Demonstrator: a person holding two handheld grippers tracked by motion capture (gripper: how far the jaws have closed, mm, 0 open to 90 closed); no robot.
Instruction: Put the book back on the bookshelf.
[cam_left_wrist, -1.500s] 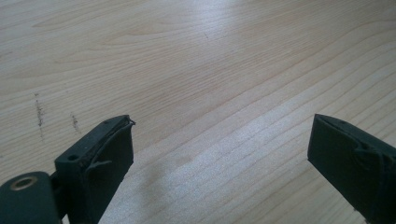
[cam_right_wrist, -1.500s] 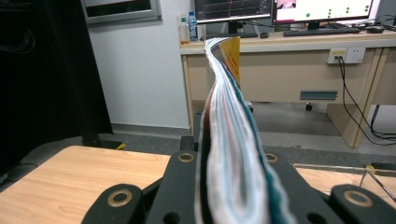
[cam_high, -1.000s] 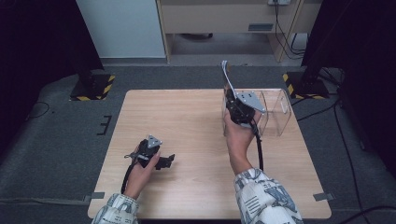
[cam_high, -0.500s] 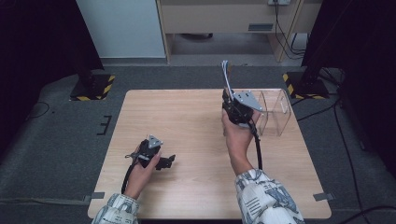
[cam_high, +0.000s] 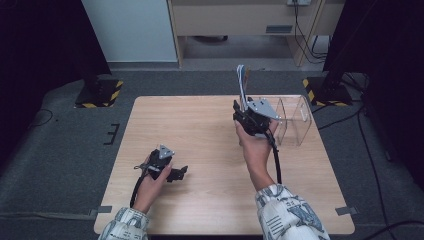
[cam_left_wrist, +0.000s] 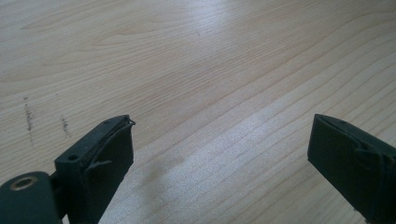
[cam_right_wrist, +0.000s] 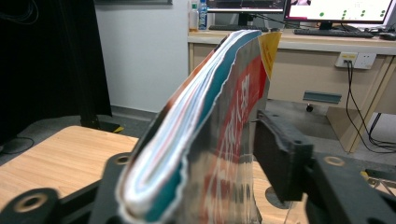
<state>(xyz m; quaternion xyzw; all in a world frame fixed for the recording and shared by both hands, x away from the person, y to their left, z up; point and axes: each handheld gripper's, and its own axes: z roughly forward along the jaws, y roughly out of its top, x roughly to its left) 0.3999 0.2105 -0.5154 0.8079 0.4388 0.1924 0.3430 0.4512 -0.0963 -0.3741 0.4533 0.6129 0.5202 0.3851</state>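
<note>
While opening, right gripper (cam_high: 243, 106) jaws flank booklet (cam_right_wrist: 210, 135), loosened

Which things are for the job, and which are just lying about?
For the job:
- stack of booklets, between the jaws of the right claw, which have just been opening
- clear box

Just lying about:
- left claw, open and empty
- table

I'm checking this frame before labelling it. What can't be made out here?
- Booklet stack, right gripper view: print too blurred to read; the lower end is cut off by the bottom edge.
- Right gripper, high view: the hand and grey plate hide any pad contact.
- Clear box, high view: contents too small to tell.
</note>
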